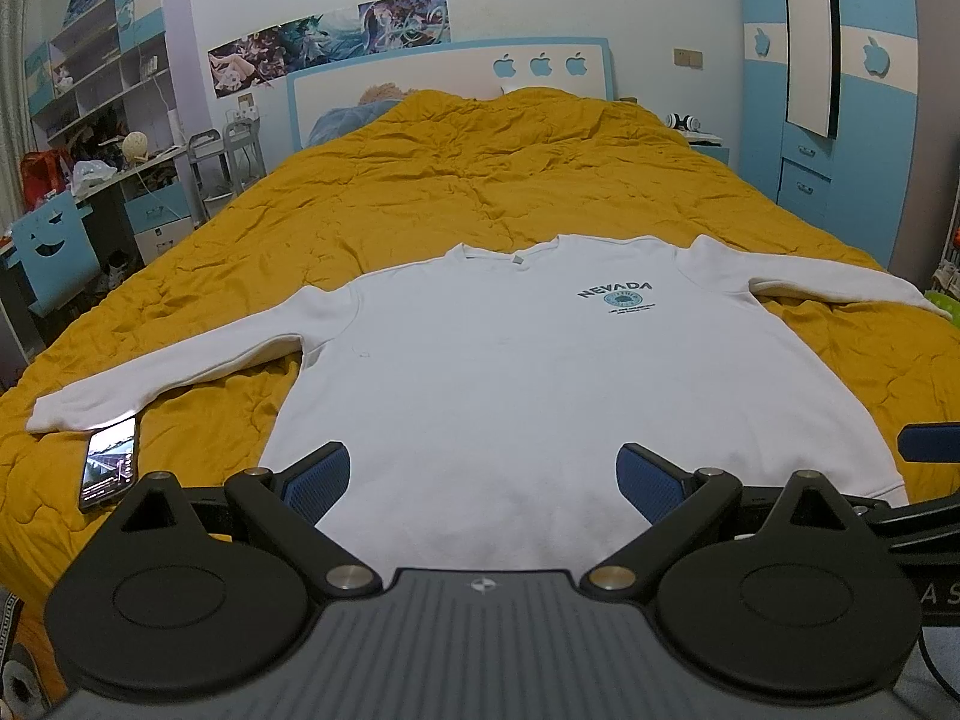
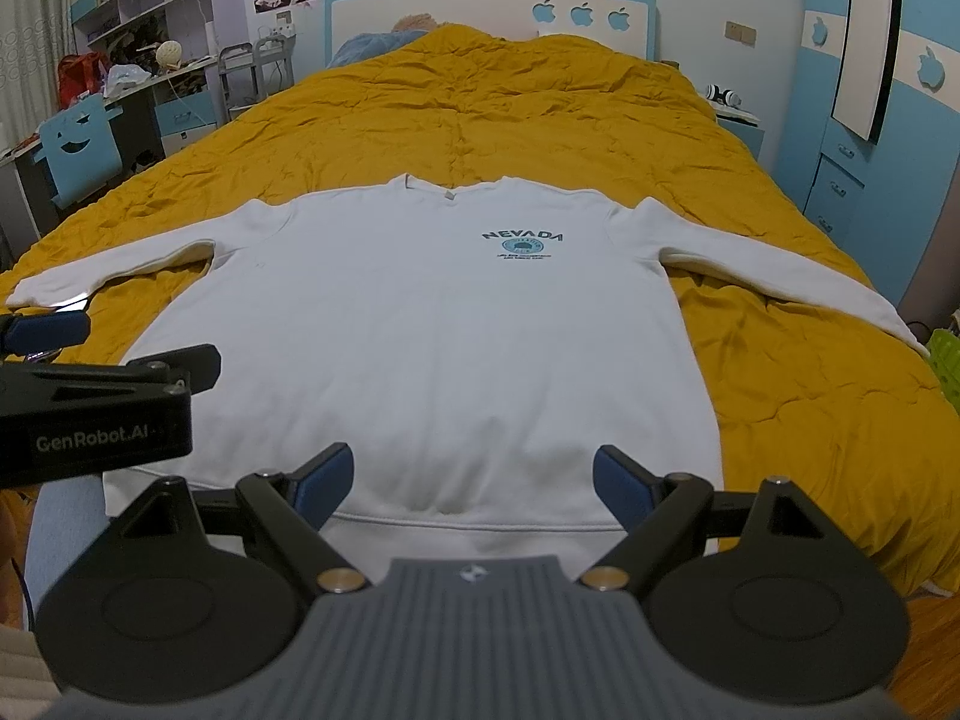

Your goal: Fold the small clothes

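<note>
A: From the left wrist view, the white Nevada sweatshirt lies flat and face up on the mustard quilt, collar away from the camera, both sleeves spread out to the sides. The left gripper hangs over the sweatshirt's hem with its blue pads spread wide, holding nothing. A smartphone lies on the quilt touching the cuff of the sleeve on the sweatshirt's left as seen.

B: So nothing is folded yet. A sleeve probably comes first: pinch it at the cuff, lift only enough to clear the quilt, and lay it across the chest without dragging the body.

A: That phone sits right at the cuff, so a low sweep could catch it.

B: And the right wrist view?

A: The right gripper hovers over the sweatshirt's hem band, its fingers likewise spread apart and empty. The left gripper's body juts in beside the sweatshirt's lower left corner.

B: Room?

A: Beyond the collar the quilt is open up to the headboard. The far sleeve's cuff reaches the quilt's right edge, beside something green, so that side is tight.
</note>
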A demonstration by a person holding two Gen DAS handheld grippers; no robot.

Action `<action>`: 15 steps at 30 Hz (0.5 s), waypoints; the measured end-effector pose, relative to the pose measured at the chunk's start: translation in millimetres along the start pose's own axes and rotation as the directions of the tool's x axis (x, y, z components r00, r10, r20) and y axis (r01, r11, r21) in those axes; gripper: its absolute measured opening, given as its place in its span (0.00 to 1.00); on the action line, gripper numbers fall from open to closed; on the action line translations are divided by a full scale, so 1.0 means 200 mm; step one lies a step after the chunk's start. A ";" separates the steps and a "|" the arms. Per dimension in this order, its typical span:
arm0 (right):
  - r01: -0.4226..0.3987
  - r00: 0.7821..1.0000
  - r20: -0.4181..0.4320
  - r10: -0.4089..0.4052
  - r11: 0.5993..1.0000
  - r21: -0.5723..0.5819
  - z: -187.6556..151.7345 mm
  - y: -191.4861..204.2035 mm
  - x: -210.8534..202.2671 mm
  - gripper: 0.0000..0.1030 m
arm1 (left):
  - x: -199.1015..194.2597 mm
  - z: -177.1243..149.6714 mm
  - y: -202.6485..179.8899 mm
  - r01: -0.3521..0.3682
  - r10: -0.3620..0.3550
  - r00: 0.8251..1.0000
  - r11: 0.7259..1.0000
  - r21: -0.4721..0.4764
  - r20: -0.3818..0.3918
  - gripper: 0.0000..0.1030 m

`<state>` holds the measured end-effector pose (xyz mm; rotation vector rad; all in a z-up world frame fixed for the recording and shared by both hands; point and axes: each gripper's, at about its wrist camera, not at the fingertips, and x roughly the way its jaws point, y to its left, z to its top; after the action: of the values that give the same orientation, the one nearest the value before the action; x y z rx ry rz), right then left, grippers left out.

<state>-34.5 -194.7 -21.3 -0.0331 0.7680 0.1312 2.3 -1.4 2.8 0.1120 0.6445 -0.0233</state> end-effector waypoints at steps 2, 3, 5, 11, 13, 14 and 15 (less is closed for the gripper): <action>0.000 1.000 -0.001 0.000 1.000 0.000 0.00 0.00 0.00 0.81 | 0.00 0.00 0.00 0.001 -0.001 1.000 1.000 0.001 0.000 1.00; 0.000 1.000 -0.001 0.000 1.000 0.000 0.00 0.00 0.00 0.80 | 0.00 0.00 0.00 0.003 -0.003 1.000 1.000 0.000 0.001 1.00; 0.000 1.000 -0.001 0.000 1.000 0.000 0.00 0.00 0.00 0.80 | -0.01 -0.01 0.00 0.006 -0.006 1.000 1.000 0.001 0.005 1.00; 0.000 1.000 -0.001 0.000 1.000 0.001 0.00 0.00 0.00 0.80 | -0.01 -0.01 0.00 0.006 -0.006 1.000 1.000 0.002 0.007 1.00; 0.000 1.000 -0.001 0.000 1.000 0.000 0.00 0.00 0.00 0.80 | -0.01 -0.01 0.00 0.006 -0.006 1.000 1.000 0.003 0.008 1.00; -0.001 1.000 -0.002 0.001 1.000 0.000 0.00 0.00 0.00 0.80 | -0.01 -0.01 0.00 0.007 -0.007 1.000 1.000 0.004 0.008 1.00; -0.001 1.000 -0.002 0.001 1.000 0.000 0.00 0.00 0.00 0.80 | -0.01 -0.01 0.00 0.007 -0.007 1.000 1.000 0.004 0.008 1.00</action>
<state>-34.2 -194.8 -21.3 -0.0324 0.7702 0.1319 -0.7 -1.3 1.6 0.1133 0.6369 -0.0320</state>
